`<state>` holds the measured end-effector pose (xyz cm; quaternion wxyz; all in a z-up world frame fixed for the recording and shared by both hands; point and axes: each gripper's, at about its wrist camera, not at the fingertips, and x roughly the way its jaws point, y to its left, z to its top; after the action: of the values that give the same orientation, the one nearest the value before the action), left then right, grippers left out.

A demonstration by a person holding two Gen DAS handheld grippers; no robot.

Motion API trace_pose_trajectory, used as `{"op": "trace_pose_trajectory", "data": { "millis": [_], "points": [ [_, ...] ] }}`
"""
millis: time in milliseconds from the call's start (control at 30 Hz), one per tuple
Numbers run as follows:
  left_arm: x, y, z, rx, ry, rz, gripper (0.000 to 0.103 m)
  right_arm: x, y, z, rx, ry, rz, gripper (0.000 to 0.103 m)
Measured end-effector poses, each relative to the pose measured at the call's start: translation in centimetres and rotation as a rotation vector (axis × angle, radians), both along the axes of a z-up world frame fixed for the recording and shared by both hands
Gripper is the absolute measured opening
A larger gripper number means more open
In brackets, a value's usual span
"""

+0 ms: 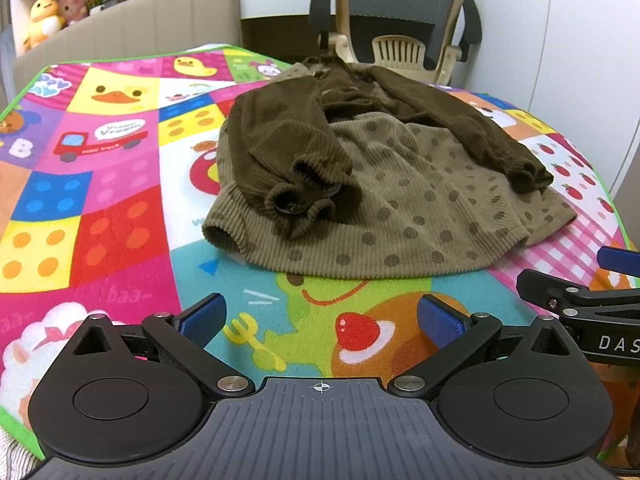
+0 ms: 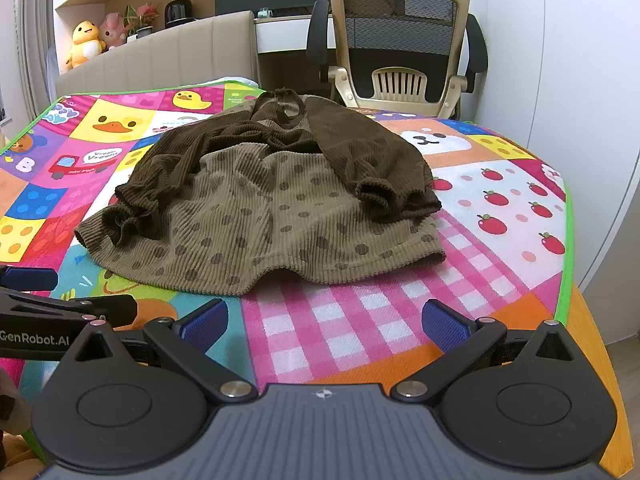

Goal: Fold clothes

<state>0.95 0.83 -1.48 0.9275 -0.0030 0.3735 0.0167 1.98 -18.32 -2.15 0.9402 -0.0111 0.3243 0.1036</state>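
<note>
One garment lies on the bright patchwork play mat with cartoon ducks, a truck and apples point(image 2: 492, 184): a ribbed corduroy child's top point(image 2: 256, 216), its olive-tan body dotted with darker brown spots and its two sleeves plain dark brown. Both sleeves are folded inward over the body; the left sleeve's gathered cuff point(image 1: 304, 200) rests near the lower left hem, and the right sleeve's cuff point(image 2: 384, 196) sits near the right edge. The neckline points away towards the beige mesh-backed office chair point(image 2: 400, 40).

To the left of the garment the mat is bare out to its green border; in front of the hem a wide strip stays free, and to the right the apple-printed panel is open up to the mat's edge. What the mat covers is hard to tell.

The left gripper point(image 1: 320, 320) hovers with its two blue-padded fingers spread wide, holding nothing, just short of the hem. The right gripper point(image 2: 324, 320) is likewise spread wide and empty, beside it.
</note>
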Motion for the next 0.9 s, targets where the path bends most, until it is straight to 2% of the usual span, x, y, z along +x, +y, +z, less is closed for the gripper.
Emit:
{"op": "trace_pose_trajectory", "data": {
  "millis": [800, 900],
  "points": [
    [0.2, 0.2, -0.4, -0.007, 0.025, 0.005, 0.103, 0.1, 0.1, -0.1, 0.000, 0.014, 0.012, 0.103],
    [0.6, 0.4, 0.0, -0.017, 0.035, -0.020, 0.103, 0.8, -0.2, 0.9, -0.013, 0.007, 0.055, 0.103]
  ]
}}
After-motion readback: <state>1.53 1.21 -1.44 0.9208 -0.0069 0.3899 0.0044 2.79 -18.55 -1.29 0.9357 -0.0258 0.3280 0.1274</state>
